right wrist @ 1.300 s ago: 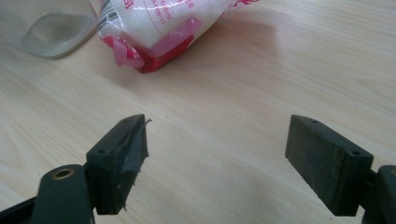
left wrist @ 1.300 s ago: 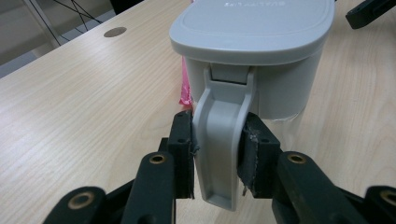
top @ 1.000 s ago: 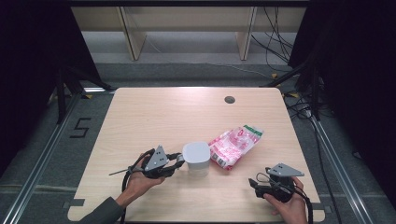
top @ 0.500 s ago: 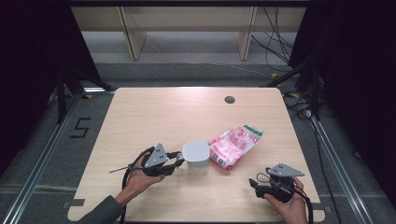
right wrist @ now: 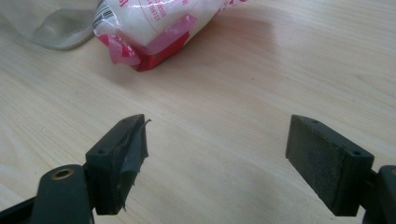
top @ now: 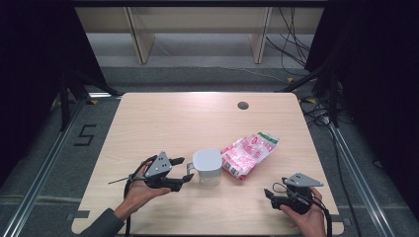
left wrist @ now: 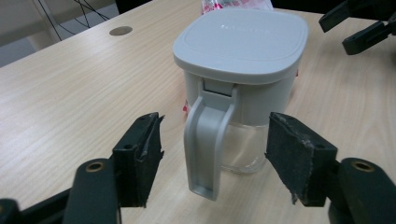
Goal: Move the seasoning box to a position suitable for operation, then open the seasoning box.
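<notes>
Left claw (left wrist: 212,158) newly wide around handle (left wrist: 205,144)

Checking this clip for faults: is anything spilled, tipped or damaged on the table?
No spill. The grey-lidded jug stands upright, the pink bag lies beside it. Only oddity: frayed pad on the left gripper.

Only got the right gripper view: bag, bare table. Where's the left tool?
Observer: The left tool is at the jug. Its jaws have just opened, and the handle stands between them, untouched.
Operator: Lid on?
Observer: Yes, the grey lid sits closed.
Operator: Jug's right side?
Observer: The bag lies close against it in the high view; whether they touch is unclear.
</notes>
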`<state>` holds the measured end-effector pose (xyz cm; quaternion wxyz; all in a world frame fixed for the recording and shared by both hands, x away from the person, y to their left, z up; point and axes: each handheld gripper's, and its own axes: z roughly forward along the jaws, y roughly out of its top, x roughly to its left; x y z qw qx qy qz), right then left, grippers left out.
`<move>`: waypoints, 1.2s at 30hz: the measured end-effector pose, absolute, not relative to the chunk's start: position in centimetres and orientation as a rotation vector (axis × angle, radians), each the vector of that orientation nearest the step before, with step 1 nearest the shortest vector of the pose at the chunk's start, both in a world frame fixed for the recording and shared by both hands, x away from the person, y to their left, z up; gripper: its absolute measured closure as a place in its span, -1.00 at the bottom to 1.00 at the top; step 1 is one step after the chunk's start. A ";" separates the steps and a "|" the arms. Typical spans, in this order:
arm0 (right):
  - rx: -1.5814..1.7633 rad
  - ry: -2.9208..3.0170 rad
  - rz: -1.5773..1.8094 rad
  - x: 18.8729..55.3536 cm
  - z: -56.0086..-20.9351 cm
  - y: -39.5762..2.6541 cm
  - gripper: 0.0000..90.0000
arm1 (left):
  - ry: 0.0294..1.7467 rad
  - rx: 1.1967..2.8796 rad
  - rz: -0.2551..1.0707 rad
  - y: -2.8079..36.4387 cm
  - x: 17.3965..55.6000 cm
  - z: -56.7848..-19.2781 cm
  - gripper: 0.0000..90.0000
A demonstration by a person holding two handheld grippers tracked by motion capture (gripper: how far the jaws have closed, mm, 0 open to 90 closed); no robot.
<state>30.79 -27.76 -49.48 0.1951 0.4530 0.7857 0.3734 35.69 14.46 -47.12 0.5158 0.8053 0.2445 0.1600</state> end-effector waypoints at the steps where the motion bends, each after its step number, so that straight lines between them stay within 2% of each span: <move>1: 1.277 2.195 1.054 30.7 -49.5 -27.7 -0.52 | 0.600 1.918 0.367 14.6 35.6 -46.9 -0.26; 19: 1.280 2.199 1.068 30.5 -49.4 -27.8 -0.54 | 0.643 1.902 0.329 14.9 35.3 -44.7 -0.30; 23: 1.304 2.186 1.072 30.3 -49.2 -27.4 -0.56 | 0.646 1.897 0.338 15.0 35.3 -44.4 -0.16; 26: 1.234 2.197 1.110 30.6 -49.1 -27.2 -0.61 | 0.645 1.894 0.350 14.9 35.3 -44.1 -0.13; 28: 1.202 2.190 1.151 30.7 -48.9 -26.9 -0.64 | 0.634 1.887 0.349 14.8 35.2 -43.9 0.00; 32: 1.126 2.153 1.190 30.9 -47.9 -26.3 -0.65 | 0.629 1.869 0.339 14.5 35.3 -43.6 0.07; 36: 1.073 2.146 1.242 31.2 -47.2 -25.4 -0.65 | 0.605 1.862 0.329 14.2 35.7 -43.5 0.31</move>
